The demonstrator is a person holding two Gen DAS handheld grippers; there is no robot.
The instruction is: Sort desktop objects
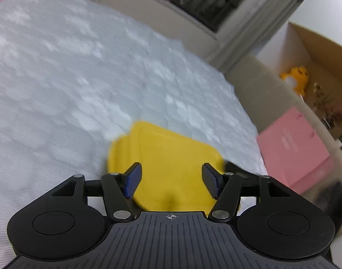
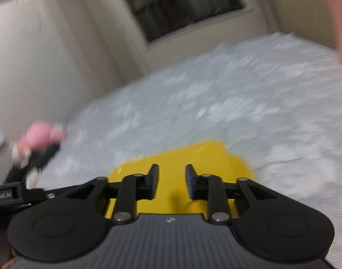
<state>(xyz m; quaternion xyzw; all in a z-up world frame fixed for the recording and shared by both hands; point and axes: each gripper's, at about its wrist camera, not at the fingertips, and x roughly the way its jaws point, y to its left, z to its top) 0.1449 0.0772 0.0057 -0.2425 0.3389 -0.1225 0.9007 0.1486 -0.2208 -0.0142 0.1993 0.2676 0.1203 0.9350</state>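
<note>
My left gripper [image 1: 171,180] is spread wide w/ nothing in it, over the flat yellow plastic tray [image 1: 171,157] lying on the pale grey-white textured bedcover [image 1: 70,78]. My right gripper [image 2: 172,180] has jaws part-open, also empty, above the same tray [image 2: 171,157]. Blurry pink soft toy [image 2: 39,135] sits well apart at the bedcover's left edge; pink cardboard box [image 1: 294,148] is off the right side.

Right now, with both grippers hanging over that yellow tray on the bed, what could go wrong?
1. Both views are smeared by motion, so aiming at the yellow tray may be off.
2. The left gripper and right gripper are open over the same tray and could collide.
3. The tray lies on a soft bedspread; pressing one edge might tip or slide it.
</note>
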